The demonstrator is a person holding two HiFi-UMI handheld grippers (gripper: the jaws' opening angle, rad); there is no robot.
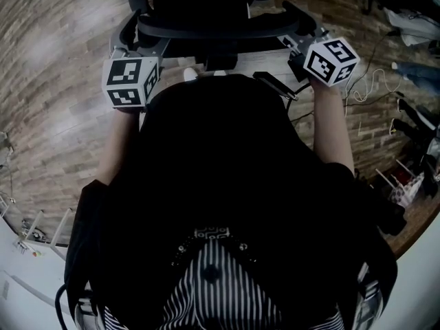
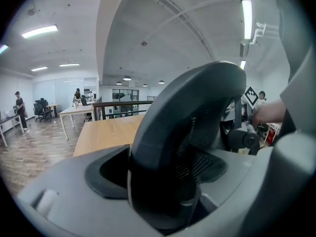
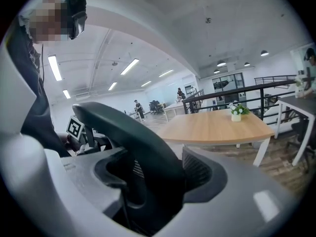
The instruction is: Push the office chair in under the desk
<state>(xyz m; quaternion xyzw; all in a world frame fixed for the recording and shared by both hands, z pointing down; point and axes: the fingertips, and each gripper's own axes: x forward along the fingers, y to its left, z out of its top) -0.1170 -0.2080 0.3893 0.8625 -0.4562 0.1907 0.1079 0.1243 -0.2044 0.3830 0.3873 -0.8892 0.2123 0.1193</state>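
left tool: my left gripper [image 1: 134,47] is clamped on the left rim of the chair [image 1: 199,5] back.
right tool: my right gripper [image 1: 302,43] is clamped on the right rim.
chair: right in front of me, back upright btwn both grippers.
desk: wood desk [image 2: 103,132] top shows just past the chair back; can't tell if the seat's under it.
floor: wood plank floor [image 1: 55,81], cables [image 1: 371,88] at right.
room: open office, white ceiling w/ strip lights [image 2: 39,31], dark railing [image 3: 256,90], ppl [image 2: 19,110] far off.

Office chair [image 2: 190,107]: back frame of smooth, matt black plastic. Mesh panel [image 2: 197,154] within the office chair's frame: black open-weave cloth.
Table [image 3: 217,125] beyond the office chair: pale wood-grain top, smooth and matt.
Floor [image 1: 55,81] around the office chair: grey-brown wood-look planks with a faint sheen.
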